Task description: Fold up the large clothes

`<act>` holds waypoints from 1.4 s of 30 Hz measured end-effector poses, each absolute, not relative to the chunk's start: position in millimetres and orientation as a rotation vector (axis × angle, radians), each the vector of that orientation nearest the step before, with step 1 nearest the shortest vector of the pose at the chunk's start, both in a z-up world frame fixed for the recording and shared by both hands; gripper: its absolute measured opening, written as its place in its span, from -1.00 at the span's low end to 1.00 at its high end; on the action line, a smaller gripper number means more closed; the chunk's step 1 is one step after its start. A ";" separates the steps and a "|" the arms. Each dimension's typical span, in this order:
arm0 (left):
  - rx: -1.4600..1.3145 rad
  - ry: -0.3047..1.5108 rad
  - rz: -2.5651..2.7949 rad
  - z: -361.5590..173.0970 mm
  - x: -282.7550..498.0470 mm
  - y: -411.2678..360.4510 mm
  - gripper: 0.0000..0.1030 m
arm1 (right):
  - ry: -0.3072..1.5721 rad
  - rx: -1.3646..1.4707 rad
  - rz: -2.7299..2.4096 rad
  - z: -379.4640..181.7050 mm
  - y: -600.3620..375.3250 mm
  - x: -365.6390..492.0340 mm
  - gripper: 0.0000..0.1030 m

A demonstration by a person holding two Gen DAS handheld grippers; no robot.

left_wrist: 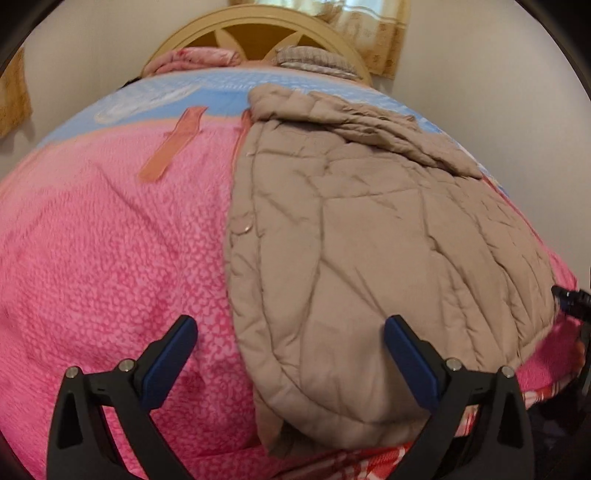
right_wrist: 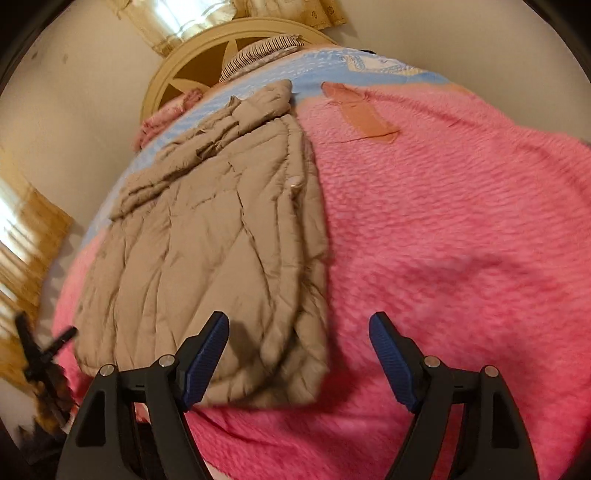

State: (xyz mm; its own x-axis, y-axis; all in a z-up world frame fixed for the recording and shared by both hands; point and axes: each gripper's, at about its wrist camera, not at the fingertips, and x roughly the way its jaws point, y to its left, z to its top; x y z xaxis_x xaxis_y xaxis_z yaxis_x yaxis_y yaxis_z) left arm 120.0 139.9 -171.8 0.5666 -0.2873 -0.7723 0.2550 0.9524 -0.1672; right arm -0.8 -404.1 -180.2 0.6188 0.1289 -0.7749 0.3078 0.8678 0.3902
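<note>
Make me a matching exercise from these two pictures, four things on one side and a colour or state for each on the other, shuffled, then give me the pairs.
Things:
1. quilted coat
2. fuzzy blanket
3. headboard
4. left gripper

Descriptions:
A. cream wood with cut-out shapes
B. bright pink, spread over the bed
C. open, nothing between its fingers
D. beige, folded lengthwise, a sleeve laid across its far end

Pairs: 1-D, 2-B, 3-A, 4-C
</note>
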 end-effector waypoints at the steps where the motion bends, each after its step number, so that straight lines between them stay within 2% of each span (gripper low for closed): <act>1: -0.049 0.911 -0.330 -172.2 118.9 140.2 0.92 | 0.893 0.520 -0.097 -180.7 -400.2 2.0 0.53; 3: -0.047 0.917 -0.353 -175.6 118.5 135.3 0.91 | 0.884 0.508 -0.077 -179.7 -394.1 4.3 0.50; 4: -0.042 0.923 -0.357 -178.0 116.7 134.2 0.87 | 0.882 0.524 -0.056 -180.3 -392.8 4.4 0.42; 6: -0.054 0.924 -0.383 -182.6 113.9 132.3 0.85 | 0.878 0.543 -0.044 -182.3 -392.8 3.2 0.00; 8: -0.058 0.910 -0.397 -182.5 112.0 131.0 0.77 | 0.876 0.621 0.010 -187.9 -396.2 4.0 -0.32; 9: -0.070 0.908 -0.421 -182.5 111.4 130.2 0.57 | 0.870 0.650 0.024 -190.0 -396.6 4.8 -0.44; 10: -0.078 0.903 -0.434 -181.8 110.2 129.6 0.09 | 0.863 0.671 0.040 -192.5 -396.6 5.3 -0.50; 12: -0.066 0.889 -0.462 -175.9 105.6 128.2 -0.56 | 0.843 0.685 0.065 -192.6 -395.5 4.1 -0.73; 13: -0.053 0.867 -0.461 -169.6 101.9 128.5 -0.67 | 0.827 0.691 0.081 -189.2 -394.5 1.6 -0.77; 15: -0.025 0.809 -0.474 -150.4 91.4 131.4 -0.73 | 0.785 0.696 0.107 -177.6 -393.6 -4.9 -0.83; 24: -0.144 0.586 -0.618 -44.6 35.3 172.9 -0.74 | 0.529 0.697 0.235 -75.0 -394.9 -71.6 -0.86; 29: -0.224 0.524 -0.686 -10.3 38.1 183.4 -0.74 | 0.360 0.729 0.283 -22.7 -404.3 -84.9 -0.86; 36: -0.198 0.536 -0.657 0.1 103.9 174.4 -0.72 | 0.315 0.726 0.262 10.8 -409.0 -11.9 -0.87; 42: -0.188 0.622 -0.632 -7.5 175.2 171.3 -0.55 | 0.344 0.751 0.209 12.6 -420.3 80.0 -0.87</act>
